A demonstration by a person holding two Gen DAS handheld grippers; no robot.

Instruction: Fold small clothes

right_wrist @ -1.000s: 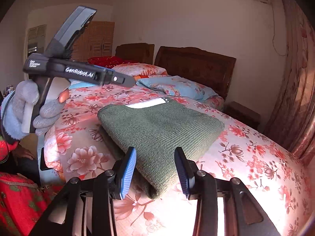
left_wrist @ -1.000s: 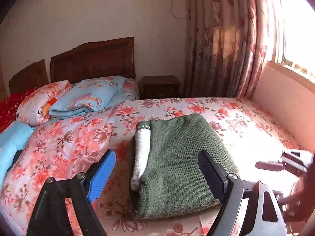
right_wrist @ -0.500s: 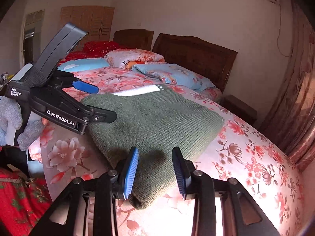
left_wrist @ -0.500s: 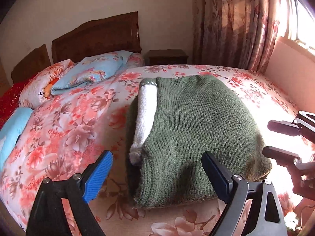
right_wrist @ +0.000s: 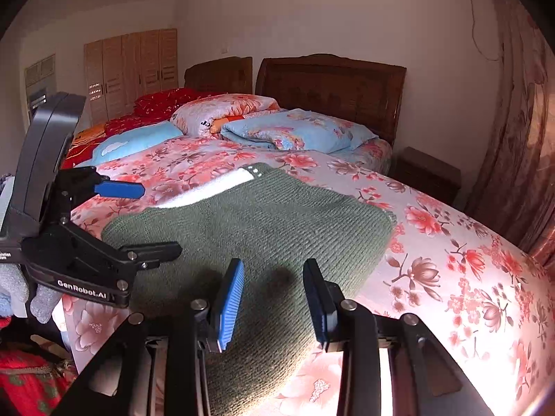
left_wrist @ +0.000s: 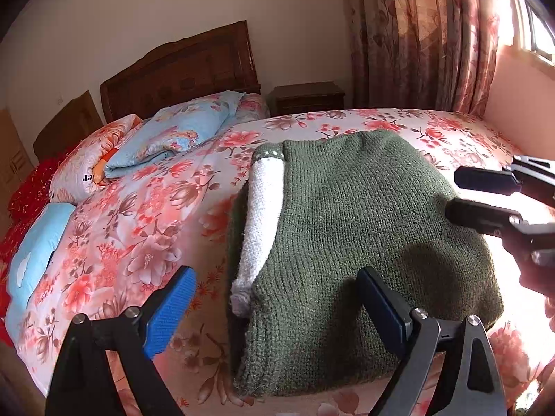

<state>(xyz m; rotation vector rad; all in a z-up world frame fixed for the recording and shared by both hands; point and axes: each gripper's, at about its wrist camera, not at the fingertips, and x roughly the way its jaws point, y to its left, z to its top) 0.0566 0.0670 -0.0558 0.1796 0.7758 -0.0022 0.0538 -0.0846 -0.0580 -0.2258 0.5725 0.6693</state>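
Note:
A dark green knitted sweater (left_wrist: 360, 242) lies folded into a rectangle on the floral bedspread (left_wrist: 138, 215), with a white inner layer (left_wrist: 262, 215) showing along its left edge. It also shows in the right wrist view (right_wrist: 263, 235). My left gripper (left_wrist: 277, 308) is open and empty, its jaws wide apart just above the sweater's near edge. My right gripper (right_wrist: 274, 301) is open and empty, low over the sweater's near corner. The right gripper's fingers (left_wrist: 485, 211) enter the left wrist view from the right. The left gripper (right_wrist: 138, 222) shows at the left of the right wrist view.
Pillows and a folded blue floral quilt (left_wrist: 180, 135) lie near the wooden headboard (left_wrist: 180, 69). A light blue pillow (left_wrist: 38, 253) lies at the bed's left edge. A nightstand (left_wrist: 305, 98) and floral curtain (left_wrist: 416, 34) stand behind the bed. A wardrobe (right_wrist: 131, 69) is at the far wall.
Both grippers have come lower and closer to the folded sweater. The sweater has not moved. Both grippers stay open.

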